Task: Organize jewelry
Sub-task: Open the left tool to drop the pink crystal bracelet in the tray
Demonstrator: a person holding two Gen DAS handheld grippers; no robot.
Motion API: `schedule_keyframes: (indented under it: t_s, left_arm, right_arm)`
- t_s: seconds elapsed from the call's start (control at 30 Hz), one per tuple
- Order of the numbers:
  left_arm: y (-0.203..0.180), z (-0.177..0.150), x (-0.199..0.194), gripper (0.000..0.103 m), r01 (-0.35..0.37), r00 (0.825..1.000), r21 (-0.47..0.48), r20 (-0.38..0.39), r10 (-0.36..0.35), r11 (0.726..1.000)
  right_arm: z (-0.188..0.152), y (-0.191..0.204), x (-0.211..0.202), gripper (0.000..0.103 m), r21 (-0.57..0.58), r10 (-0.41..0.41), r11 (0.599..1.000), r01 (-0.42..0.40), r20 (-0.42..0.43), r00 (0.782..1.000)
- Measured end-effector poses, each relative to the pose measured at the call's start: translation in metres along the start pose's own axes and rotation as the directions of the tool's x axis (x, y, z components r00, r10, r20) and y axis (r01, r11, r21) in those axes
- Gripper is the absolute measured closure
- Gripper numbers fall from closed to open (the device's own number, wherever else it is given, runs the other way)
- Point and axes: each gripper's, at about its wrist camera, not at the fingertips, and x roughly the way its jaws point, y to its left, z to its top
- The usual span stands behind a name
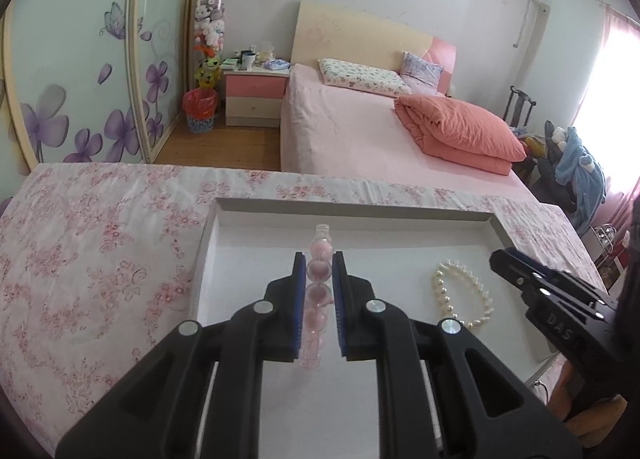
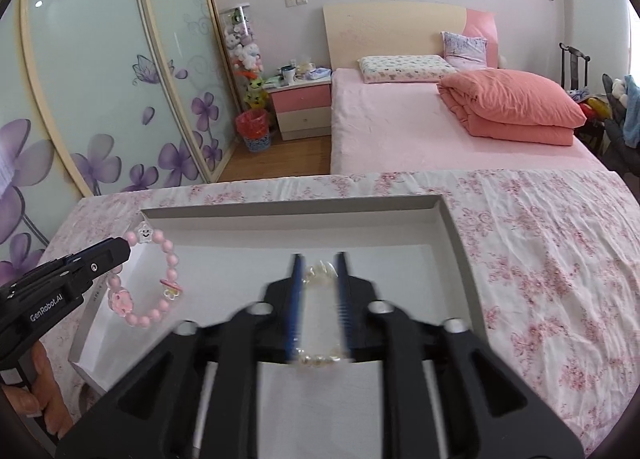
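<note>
A shallow white tray (image 1: 280, 209) lies on a floral-cloth table, also in the right wrist view (image 2: 448, 227). My left gripper (image 1: 319, 263) is shut on a pink bead bracelet (image 1: 319, 271) and holds it edge-on over the tray's left part; the right wrist view shows the bracelet (image 2: 146, 279) hanging from the left gripper (image 2: 120, 251). A white pearl bracelet (image 1: 460, 293) lies on the tray's right part. My right gripper (image 2: 319, 265) stands over the pearl bracelet (image 2: 318, 359) with its jaws a bracelet's width apart on either side; the view is blurred. The right gripper's tip shows in the left wrist view (image 1: 498, 259).
The table is covered with a pink floral cloth (image 1: 100, 259). Beyond its far edge are a pink bed (image 1: 360, 127), a bedside cabinet (image 1: 254, 99) and a red bin (image 1: 200, 109). Sliding wardrobe doors (image 1: 80, 79) stand at the left.
</note>
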Motion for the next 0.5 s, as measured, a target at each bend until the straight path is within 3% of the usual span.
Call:
schedule_keyframes:
  t_s: [0.1, 0.5]
  left_arm:
    - [0.006, 0.001, -0.002, 0.074, -0.013, 1.0, -0.01, 0.004, 0.013, 1.0]
    - [0.012, -0.001, -0.016, 0.071, -0.007, 1.0, -0.021, 0.005, 0.007, 1.0]
  right_arm:
    - [0.001, 0.002, -0.007, 0.053, -0.014, -0.016, 1.0, 0.016, 0.034, 0.999]
    - [-0.003, 0.004, -0.018, 0.053, -0.035, -0.03, 0.999, 0.032, 0.05, 0.998]
